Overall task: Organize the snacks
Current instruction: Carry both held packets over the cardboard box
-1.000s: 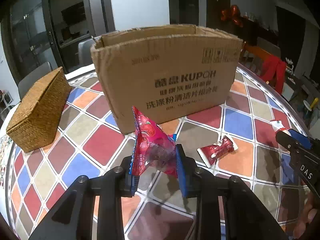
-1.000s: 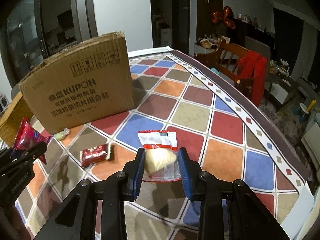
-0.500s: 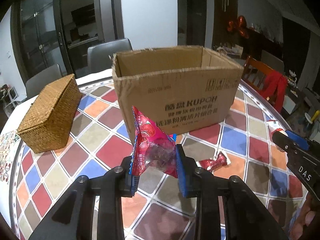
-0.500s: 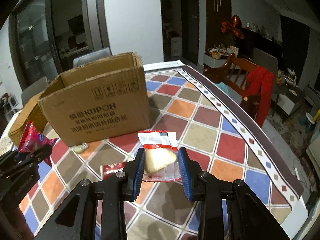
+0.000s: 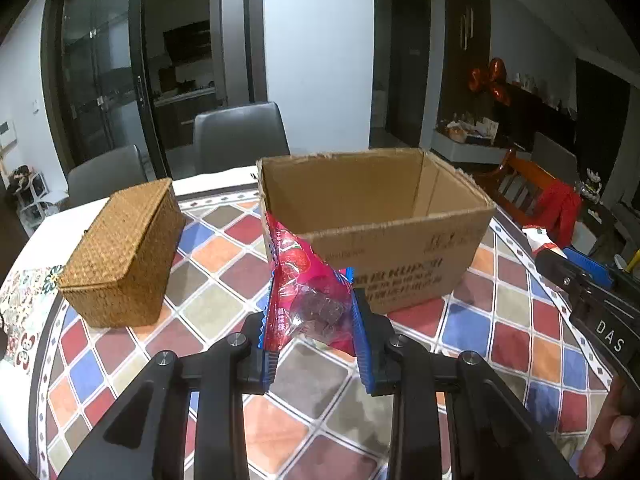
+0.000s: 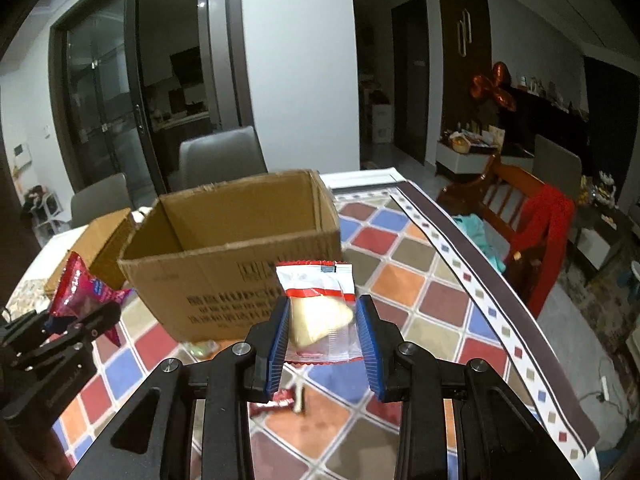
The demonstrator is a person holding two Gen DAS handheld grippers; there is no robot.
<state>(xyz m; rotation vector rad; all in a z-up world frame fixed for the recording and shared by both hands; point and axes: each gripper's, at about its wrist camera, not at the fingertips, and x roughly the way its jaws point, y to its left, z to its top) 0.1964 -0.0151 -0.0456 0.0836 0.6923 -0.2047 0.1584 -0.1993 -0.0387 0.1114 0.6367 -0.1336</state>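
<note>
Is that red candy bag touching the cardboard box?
Cannot tell. In the left wrist view the red candy bag, clamped in the left gripper, overlaps the cardboard box, so no gap or contact shows.

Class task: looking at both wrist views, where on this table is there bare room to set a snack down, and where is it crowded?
Free: the tiled strip between the wicker box and the cardboard box, and the table right of the cardboard box out to its border. The cardboard box shows no contents. Crowded: in front of it, where a red wrapper lies under the right gripper.
</note>
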